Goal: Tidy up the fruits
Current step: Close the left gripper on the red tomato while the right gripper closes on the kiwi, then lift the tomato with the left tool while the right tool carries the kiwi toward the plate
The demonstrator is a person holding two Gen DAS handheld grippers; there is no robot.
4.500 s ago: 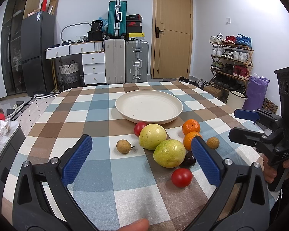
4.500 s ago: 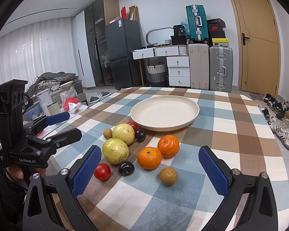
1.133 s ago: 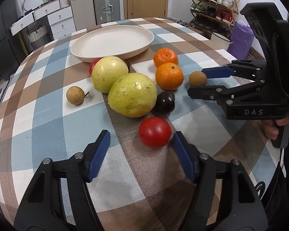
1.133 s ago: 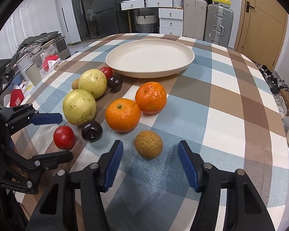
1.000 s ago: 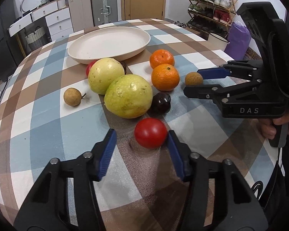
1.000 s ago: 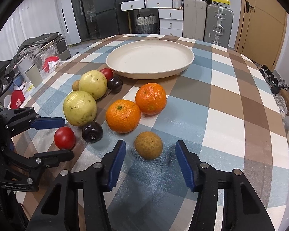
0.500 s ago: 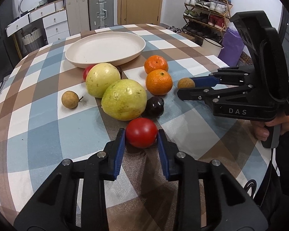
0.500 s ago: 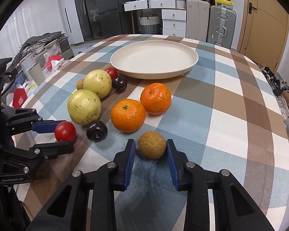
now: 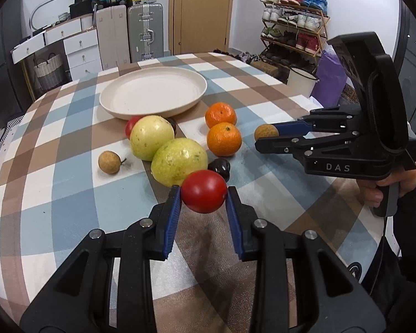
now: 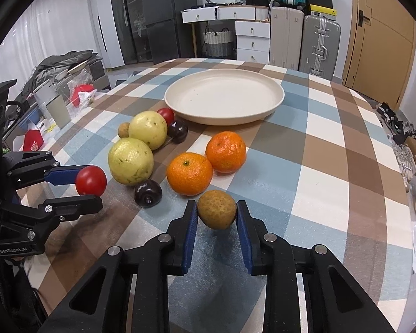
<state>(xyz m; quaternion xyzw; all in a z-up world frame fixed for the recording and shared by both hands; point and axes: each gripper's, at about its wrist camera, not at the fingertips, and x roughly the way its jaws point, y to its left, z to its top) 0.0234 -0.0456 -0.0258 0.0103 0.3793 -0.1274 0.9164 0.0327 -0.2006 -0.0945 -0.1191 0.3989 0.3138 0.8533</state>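
Red tomato (image 9: 203, 191) clamped between blue pads of left gripper (image 9: 203, 198), lower centre of left-wrist frame, raised just clear of checked tablecloth (image 9: 69, 211). Brown rough-skinned fruit (image 10: 217, 209) pinched by right gripper (image 10: 217, 216), lower centre of right-wrist frame. Jaws of both closed in on these fruits within the last second. Two oranges (image 10: 190, 173), two yellow-green fruits (image 10: 131, 161) and dark plum (image 10: 147, 193) clustered mid-frame; cream plate (image 10: 274, 102) beyond, upper centre, bare.
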